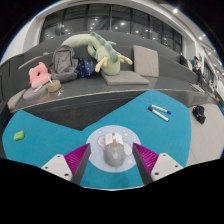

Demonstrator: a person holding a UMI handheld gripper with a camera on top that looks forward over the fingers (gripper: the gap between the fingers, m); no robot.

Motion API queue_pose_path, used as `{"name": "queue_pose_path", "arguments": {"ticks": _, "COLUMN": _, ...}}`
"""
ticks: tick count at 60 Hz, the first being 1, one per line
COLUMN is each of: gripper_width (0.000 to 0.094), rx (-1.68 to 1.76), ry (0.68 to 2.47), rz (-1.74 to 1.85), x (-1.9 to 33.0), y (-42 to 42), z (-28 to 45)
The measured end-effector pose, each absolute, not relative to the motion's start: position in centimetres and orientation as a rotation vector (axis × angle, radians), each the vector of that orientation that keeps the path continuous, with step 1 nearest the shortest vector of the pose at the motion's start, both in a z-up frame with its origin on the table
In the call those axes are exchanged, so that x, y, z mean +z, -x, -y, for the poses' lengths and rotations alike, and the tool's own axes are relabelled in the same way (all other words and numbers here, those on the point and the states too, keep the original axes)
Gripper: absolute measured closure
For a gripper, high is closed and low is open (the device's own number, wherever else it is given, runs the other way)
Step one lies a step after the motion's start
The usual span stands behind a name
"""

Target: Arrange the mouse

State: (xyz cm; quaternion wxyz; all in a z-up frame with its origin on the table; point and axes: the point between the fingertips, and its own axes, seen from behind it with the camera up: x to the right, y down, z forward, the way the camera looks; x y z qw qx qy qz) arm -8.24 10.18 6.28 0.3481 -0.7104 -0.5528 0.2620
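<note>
A grey and white mouse (115, 152) lies on a pale round pad (100, 140), which sits on a teal mat (60, 130) on the dark table. My gripper (112, 150) is open. Its magenta-padded fingers (76, 155) stand on either side of the mouse with a small gap at each side. The mouse rests on the round pad between the fingertips. Its front end points away from me.
Two markers (160, 111) lie on the table beyond the mat to the right, with a small black-and-white object (200, 115) further right. A small yellow item (18, 135) sits on the mat's left part. Behind the table, a sofa holds a green plush (102, 50), a pink plush (38, 72) and a grey bag (63, 62).
</note>
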Motion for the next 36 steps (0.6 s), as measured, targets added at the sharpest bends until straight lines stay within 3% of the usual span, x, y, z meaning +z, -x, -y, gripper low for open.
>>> {"name": "queue_pose_path", "arguments": {"ticks": 17, "gripper_width": 0.0085, "rx": 0.660, "ry": 1.835, "rz": 1.492, "x": 12.6, "y": -4.5, "z": -5.4}}
{"name": "queue_pose_path", "arguments": {"ticks": 36, "gripper_width": 0.0086, "rx": 0.620, "ry": 1.830, "rz": 1.524, "x": 12.8, "y": -11.8, "z": -3.5}}
